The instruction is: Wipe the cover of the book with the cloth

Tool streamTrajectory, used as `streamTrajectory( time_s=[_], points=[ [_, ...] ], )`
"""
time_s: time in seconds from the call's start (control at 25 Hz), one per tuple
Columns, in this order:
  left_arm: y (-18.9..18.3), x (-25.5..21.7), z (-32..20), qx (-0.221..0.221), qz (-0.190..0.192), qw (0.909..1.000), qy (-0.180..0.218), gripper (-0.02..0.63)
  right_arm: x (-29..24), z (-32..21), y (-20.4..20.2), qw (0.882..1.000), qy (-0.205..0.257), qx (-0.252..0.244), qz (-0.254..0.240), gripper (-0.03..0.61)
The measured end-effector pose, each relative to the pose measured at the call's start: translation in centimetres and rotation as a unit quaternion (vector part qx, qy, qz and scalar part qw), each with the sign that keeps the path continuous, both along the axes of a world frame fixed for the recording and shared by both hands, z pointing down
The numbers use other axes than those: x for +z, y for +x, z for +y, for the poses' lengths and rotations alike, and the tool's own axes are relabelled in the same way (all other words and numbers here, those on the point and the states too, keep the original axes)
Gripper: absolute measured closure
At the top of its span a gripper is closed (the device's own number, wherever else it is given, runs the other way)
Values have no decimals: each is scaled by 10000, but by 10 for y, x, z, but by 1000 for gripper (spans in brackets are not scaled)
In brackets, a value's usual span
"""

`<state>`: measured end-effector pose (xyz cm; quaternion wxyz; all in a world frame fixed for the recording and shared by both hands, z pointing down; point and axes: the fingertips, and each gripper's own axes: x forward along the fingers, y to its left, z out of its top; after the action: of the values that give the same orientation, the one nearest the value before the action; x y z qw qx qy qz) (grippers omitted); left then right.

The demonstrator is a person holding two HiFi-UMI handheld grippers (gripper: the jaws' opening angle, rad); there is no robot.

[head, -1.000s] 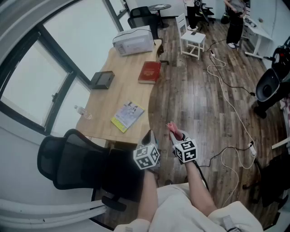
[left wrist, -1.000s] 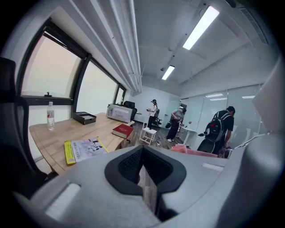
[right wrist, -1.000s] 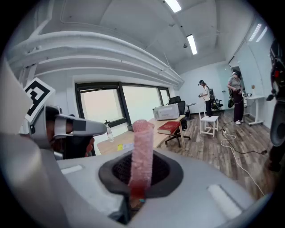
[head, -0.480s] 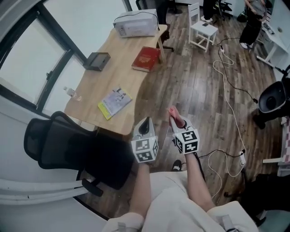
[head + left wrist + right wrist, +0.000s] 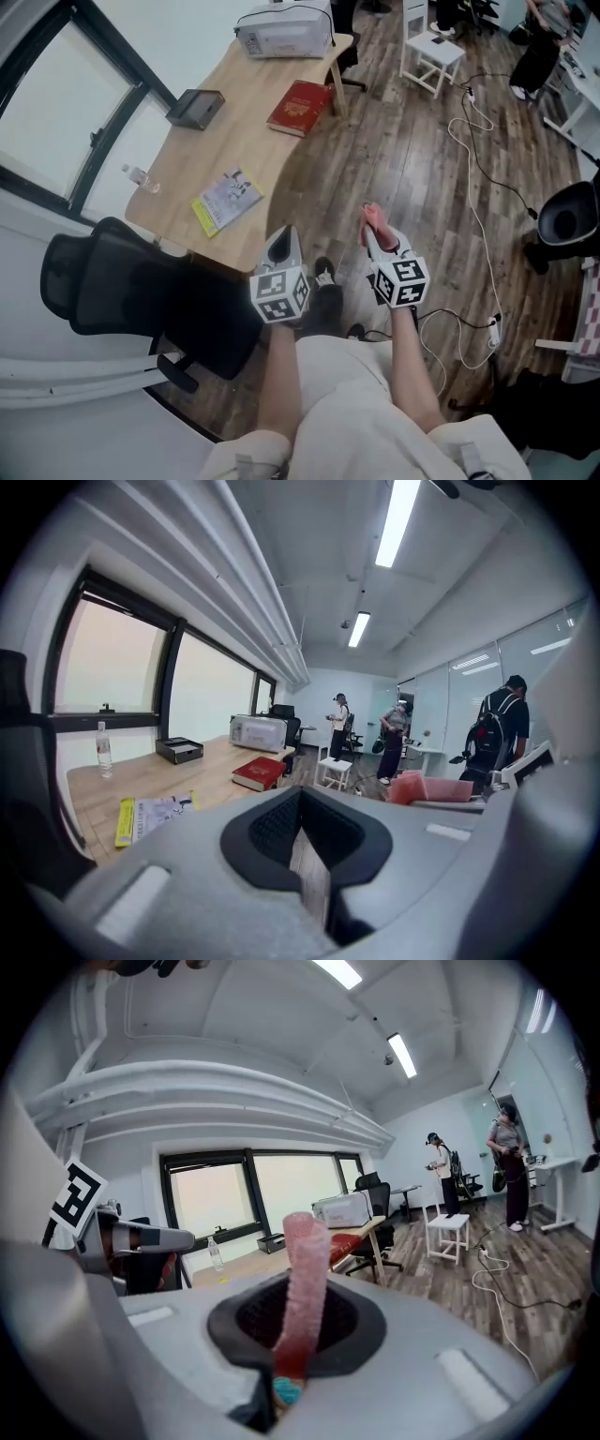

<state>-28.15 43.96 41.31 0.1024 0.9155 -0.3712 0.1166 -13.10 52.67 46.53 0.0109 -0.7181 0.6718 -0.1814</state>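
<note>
Fingers of right gripper [image 5: 375, 232] pinch pink cloth [image 5: 305, 1269]; left gripper [image 5: 283, 239] closed, empty. Red book [image 5: 300, 108] well apart on surface [image 5: 234, 150]. Risk: narrow pinch, so cloth may slip while wiping.

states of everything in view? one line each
left tool: shut, empty
right tool: shut on the cloth
cloth: pinched, standing up out of the jaws
red book: closed, flat on the table, untouched
yellow booklet: closed, flat near the table's near edge
bottle: upright, window side
</note>
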Motion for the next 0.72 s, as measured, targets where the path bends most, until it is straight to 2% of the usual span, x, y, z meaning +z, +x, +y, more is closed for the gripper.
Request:
streamTrajectory(
  time_s=[0.24,0.52,0.72],
  points=[
    [35,5,-40,-13,69,10000,2,607,1,-35,34,10000,58,-16,35,555],
    [76,7,-110,-125,251,9996,29,606,3,-98,81,10000,16,17,-22,555],
    [89,12,-176,-330,456,9982,-199,606,7,-151,107,9996,-214,-59,156,555]
  ],
)
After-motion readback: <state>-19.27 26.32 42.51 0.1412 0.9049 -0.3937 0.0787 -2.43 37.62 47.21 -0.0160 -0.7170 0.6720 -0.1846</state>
